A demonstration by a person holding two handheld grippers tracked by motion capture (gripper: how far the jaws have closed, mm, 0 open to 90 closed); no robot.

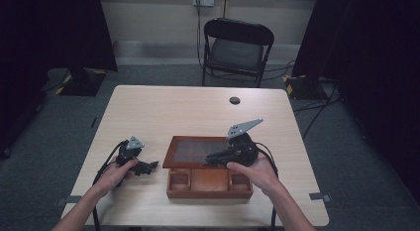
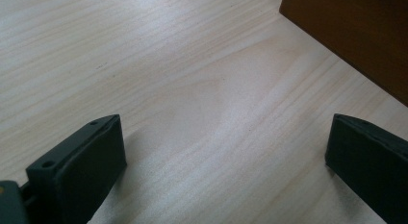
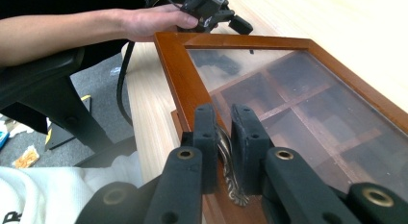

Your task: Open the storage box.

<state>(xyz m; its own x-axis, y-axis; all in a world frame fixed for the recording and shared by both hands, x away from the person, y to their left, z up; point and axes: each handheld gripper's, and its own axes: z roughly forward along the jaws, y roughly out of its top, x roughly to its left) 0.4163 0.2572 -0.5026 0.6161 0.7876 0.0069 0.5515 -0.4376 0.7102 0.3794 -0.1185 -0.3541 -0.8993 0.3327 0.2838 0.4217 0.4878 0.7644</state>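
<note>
A brown wooden box [image 1: 208, 187] with small compartments stands near the table's front edge. Its glass-paned lid [image 1: 171, 154] is raised a little above the front compartments. My right gripper [image 1: 210, 160] reaches in from the right over the box's front. Close up, the right gripper [image 3: 223, 132] is shut on the ornate metal handle [image 3: 227, 159] on the lid's wooden frame [image 3: 178, 80]. My left gripper [image 1: 151, 166] rests on the table just left of the box. Its jaws [image 2: 223, 137] stand wide open over bare wood, with a corner of the box [image 2: 356, 36] ahead.
A black folding chair [image 1: 236, 47] stands beyond the table's far edge. A dark round cable hole [image 1: 235, 100] sits in the tabletop [image 1: 163, 112] near that edge. Dark curtains hang at both sides, with cables on the floor at right.
</note>
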